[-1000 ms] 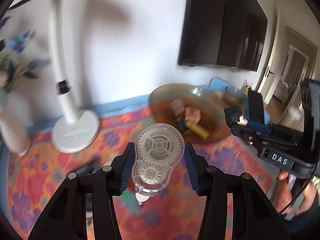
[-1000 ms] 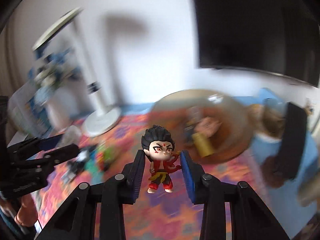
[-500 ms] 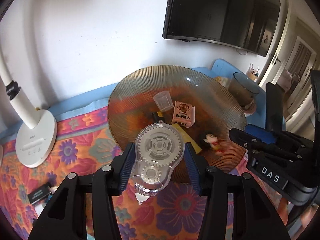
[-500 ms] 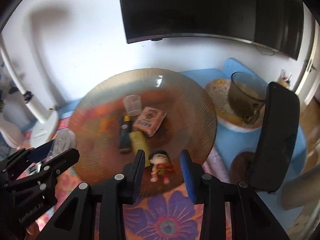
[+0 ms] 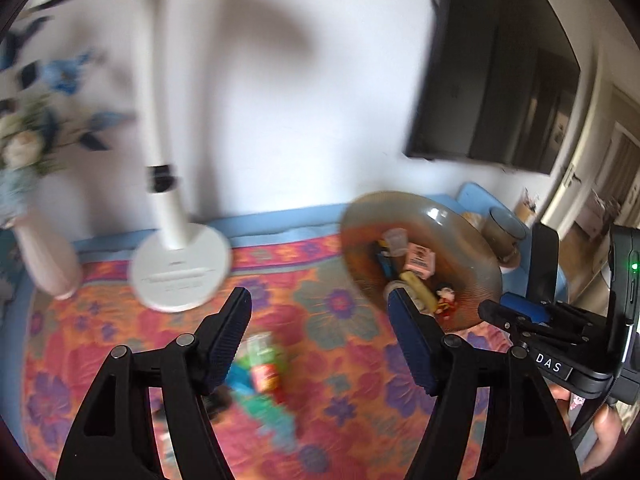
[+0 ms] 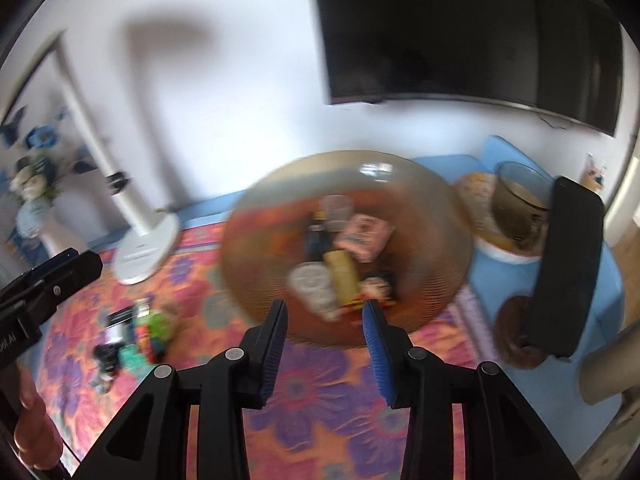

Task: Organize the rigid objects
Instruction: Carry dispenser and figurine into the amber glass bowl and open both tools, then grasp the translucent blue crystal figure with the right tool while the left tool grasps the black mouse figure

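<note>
A ribbed amber glass plate (image 5: 360,248) (image 6: 256,240) lies on the flowered cloth. In it lie a clear geared tape dispenser (image 6: 314,286), a red-clad black-haired figurine (image 5: 446,300) (image 6: 378,288), a yellow tube (image 6: 342,276), a pink box (image 5: 420,260) and a small clear cup (image 5: 394,238). My left gripper (image 5: 320,298) hangs to the left of the plate, its jaws opening with nothing between them. My right gripper (image 6: 325,307) stands open and empty just in front of the plate's near rim. Several blurred small toys (image 5: 264,372) (image 6: 148,332) lie loose on the cloth.
A white lamp base (image 5: 180,272) and a pink vase of flowers (image 5: 52,264) stand at the back left by the wall. A dark glass bowl (image 6: 520,204) and an upright black slab (image 6: 568,272) sit right of the plate. A black screen (image 6: 460,28) hangs on the wall.
The left gripper let go of the tape dispenser, which now lies in the plate, and swung left with jaws wide. The right gripper released the figurine onto the plate and drew back.
</note>
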Tool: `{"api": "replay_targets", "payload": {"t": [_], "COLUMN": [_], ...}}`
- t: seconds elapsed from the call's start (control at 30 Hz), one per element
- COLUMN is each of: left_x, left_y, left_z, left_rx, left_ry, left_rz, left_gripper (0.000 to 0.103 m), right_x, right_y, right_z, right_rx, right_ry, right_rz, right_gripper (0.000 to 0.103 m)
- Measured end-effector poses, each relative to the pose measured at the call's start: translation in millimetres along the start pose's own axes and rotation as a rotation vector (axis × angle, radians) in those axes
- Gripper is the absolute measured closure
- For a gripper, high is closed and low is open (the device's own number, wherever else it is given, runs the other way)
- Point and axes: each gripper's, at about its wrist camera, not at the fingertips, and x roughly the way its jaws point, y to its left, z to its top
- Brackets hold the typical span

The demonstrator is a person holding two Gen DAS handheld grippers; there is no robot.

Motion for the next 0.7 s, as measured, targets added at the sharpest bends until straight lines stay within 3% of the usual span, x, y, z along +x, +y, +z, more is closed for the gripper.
{"api": "replay_targets", "payload": {"t": [0.1,0.3,0.43,0.57,0.7], "left_x": [-27.7,-55.9,-35.0,-11.2,-3.2], "left_y": [35.7,106.8,142.3,163.6,165.8], "left_z": [-13.3,-67.6,-117.0,-155.4,-164.7], "left_rx": [-0.052,-0.170,-0.198,-0.214,-0.217], "left_ry": [-0.029,-0.034,0.039,0.106,0.123], "left_rz": [0.033,0.132,0.216,0.224,0.208], "left_gripper": [0.034,0.030,0.030,0.030,0.030], "right_x": [-10.9,-12.2,14.9,46.5,57.1], "right_y": [33.2,86.6,107.6,123.2,136.8], "right_z": [-9.6,-43.8,-78.7,-109.0,-123.8], "right_rx": [-0.052,-0.119,-0.115,-0.114,-0.155], "right_ry": [-0.015,-0.021,0.020,0.071,0.064], "right_rz": [0.040,0.151,0.228,0.298,0.295], "right_gripper": [0.064,0.049,0.046,0.046,0.044]}}
